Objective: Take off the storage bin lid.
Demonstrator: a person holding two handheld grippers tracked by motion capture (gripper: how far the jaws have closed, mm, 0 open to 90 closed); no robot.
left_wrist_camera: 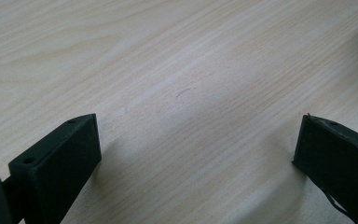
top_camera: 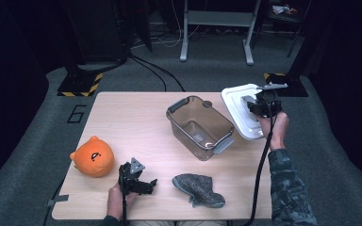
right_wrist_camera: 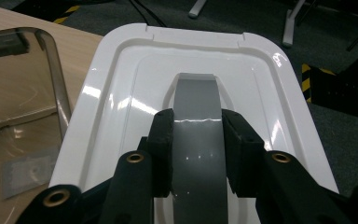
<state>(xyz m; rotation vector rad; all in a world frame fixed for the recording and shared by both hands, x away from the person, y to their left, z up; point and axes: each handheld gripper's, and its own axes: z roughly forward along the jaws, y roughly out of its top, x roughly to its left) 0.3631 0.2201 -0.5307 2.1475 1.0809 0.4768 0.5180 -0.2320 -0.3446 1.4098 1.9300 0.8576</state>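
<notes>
Two grippers: one per hand.
Right gripper (right_wrist_camera: 196, 140): jaws clamped on the grey handle (right_wrist_camera: 196, 107) of the white lid (right_wrist_camera: 121, 93).
Lid position: at the table's (top_camera: 122, 113) right edge, just beside the clear bin (top_camera: 200, 127).
Left gripper (left_wrist_camera: 196, 154): jaws spread wide, nothing between, over bare wood.
Nearby: grey sock (top_camera: 198, 189), orange plush (top_camera: 92, 157).

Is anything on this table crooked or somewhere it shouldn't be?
Yes: the white plastic lid is off the clear grey storage box. It sits tilted at the table's right edge and partly overhangs it, with the right gripper clamped on its grey handle. The grey knitted sock lies crumpled. No damage visible.
</notes>
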